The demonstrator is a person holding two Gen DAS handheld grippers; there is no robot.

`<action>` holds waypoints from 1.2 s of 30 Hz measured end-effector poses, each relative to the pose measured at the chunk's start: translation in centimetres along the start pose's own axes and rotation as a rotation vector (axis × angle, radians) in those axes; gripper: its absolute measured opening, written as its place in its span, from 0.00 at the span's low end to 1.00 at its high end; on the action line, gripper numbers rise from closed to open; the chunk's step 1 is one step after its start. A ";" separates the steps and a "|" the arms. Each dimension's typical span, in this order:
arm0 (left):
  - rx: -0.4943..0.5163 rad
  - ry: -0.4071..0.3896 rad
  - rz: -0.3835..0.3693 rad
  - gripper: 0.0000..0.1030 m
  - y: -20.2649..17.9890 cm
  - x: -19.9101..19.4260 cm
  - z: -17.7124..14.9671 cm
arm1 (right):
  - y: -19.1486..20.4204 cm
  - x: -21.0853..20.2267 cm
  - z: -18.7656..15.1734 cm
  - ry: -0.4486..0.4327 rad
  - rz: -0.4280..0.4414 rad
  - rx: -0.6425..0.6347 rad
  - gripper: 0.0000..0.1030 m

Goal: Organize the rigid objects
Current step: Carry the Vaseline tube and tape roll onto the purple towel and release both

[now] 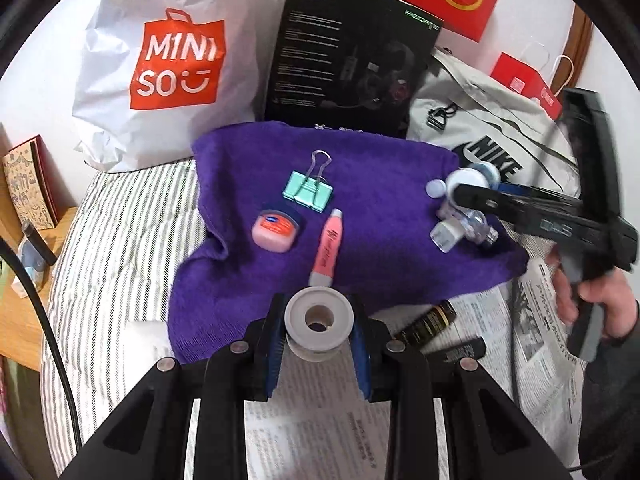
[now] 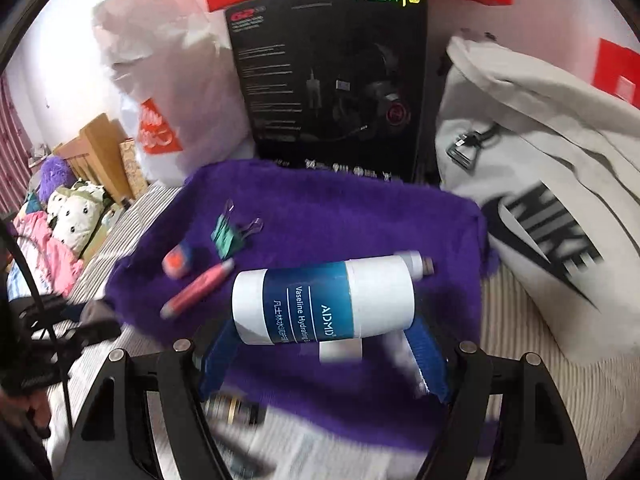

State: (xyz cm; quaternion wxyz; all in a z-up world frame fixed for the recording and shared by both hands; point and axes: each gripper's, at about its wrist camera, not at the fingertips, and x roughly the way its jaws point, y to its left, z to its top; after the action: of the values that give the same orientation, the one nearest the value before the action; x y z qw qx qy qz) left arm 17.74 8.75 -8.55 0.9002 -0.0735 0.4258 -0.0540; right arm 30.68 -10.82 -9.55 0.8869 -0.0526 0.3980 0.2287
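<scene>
My left gripper (image 1: 319, 330) pinches a white tape spool (image 1: 319, 319), hollow core facing me, over the purple towel's (image 1: 376, 216) near edge. My right gripper (image 2: 322, 350) clamps a white, blue-banded Vaseline lotion bottle (image 2: 324, 303) crosswise above that towel.

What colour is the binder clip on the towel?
Mint green binder clip with clear wire handles; left wrist view shows it best.

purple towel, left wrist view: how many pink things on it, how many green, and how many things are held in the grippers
pink: 2, the jar and the tube
green: 1, the binder clip
held: 2, the white roll in the left gripper and the bottle in the right gripper
total: 5
</scene>
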 end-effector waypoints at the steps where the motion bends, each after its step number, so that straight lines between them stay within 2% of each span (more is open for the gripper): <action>1: -0.003 -0.001 0.000 0.27 0.2 0.1 0.2 | 0.0 0.9 0.5 0.008 -0.007 -0.001 0.75; 9: -0.005 0.003 -0.002 0.27 1.3 1.0 1.4 | 0.6 6.5 2.1 0.084 -0.044 -0.034 0.75; 21: -0.009 0.012 -0.010 0.27 1.3 1.9 2.4 | 2.2 8.4 1.8 0.140 -0.094 -0.165 0.75; 26: -0.010 0.015 -0.008 0.27 0.9 2.3 2.7 | 2.0 7.5 1.4 0.155 -0.074 -0.178 0.77; 36: 0.008 0.000 -0.014 0.27 -1.6 2.7 3.6 | -0.5 0.8 -0.5 0.117 -0.074 -0.078 0.77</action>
State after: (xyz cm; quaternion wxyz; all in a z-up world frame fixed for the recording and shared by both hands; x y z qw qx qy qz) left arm 22.19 7.09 -8.07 0.9001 -0.0726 0.4251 -0.0619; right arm 30.98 -11.13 -10.52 0.8673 -0.1153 0.4377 0.2075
